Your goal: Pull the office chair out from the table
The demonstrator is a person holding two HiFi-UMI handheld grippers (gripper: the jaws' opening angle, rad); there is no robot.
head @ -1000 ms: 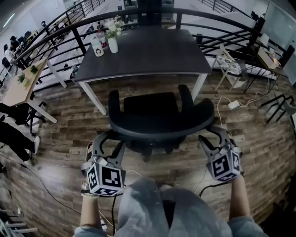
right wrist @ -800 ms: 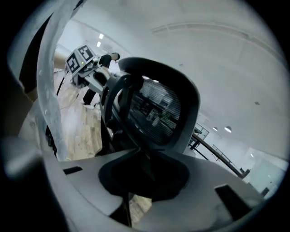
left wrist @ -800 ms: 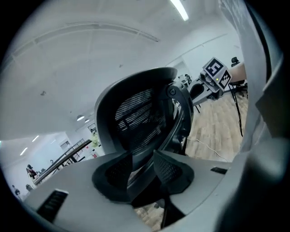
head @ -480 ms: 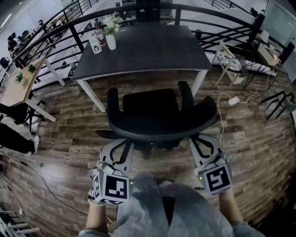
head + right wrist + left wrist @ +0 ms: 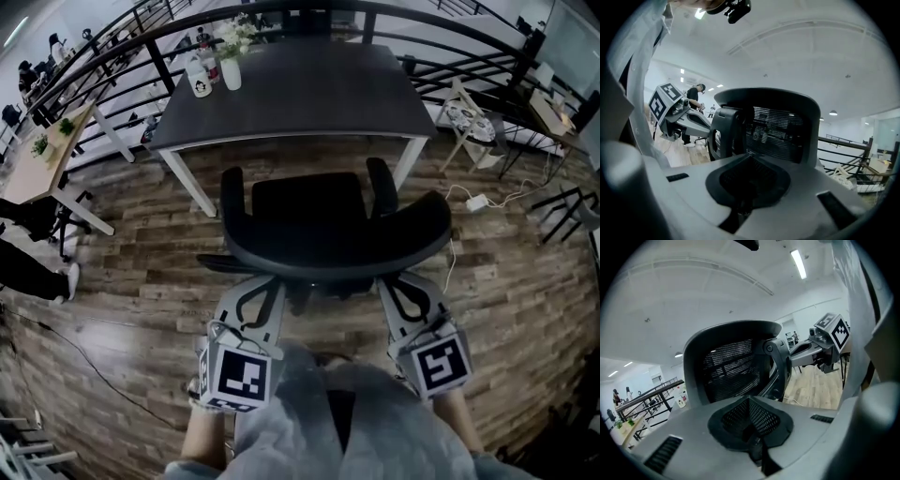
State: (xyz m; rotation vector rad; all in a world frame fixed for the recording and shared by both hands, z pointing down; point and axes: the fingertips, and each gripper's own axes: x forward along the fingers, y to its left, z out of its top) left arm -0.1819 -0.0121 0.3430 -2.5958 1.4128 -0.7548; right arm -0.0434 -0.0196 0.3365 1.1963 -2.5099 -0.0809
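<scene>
A black office chair [image 5: 328, 246] stands on the wooden floor, its seat facing the dark table [image 5: 300, 94] and its curved backrest toward me. My left gripper [image 5: 265, 283] and right gripper [image 5: 394, 283] are close behind the backrest, one on each side, with their tips at its lower rim. The left gripper view shows the mesh backrest [image 5: 731, 373] just ahead of the left gripper [image 5: 751, 432], whose black pads meet with nothing between them. In the right gripper view the right gripper [image 5: 745, 187] is likewise shut and empty before the backrest [image 5: 780, 126]. Whether the tips touch the chair I cannot tell.
A vase of flowers [image 5: 230, 67] and a white bottle [image 5: 198, 82] stand on the table's far left corner. A black railing [image 5: 112, 52] curves behind. A light desk [image 5: 42, 164] is at left, a small white table [image 5: 469, 120] and a power strip [image 5: 473, 202] at right.
Both grippers have shut from wide open, rolled upright and moved inward and forward to the backrest's rear. The chair stands about where it was.
</scene>
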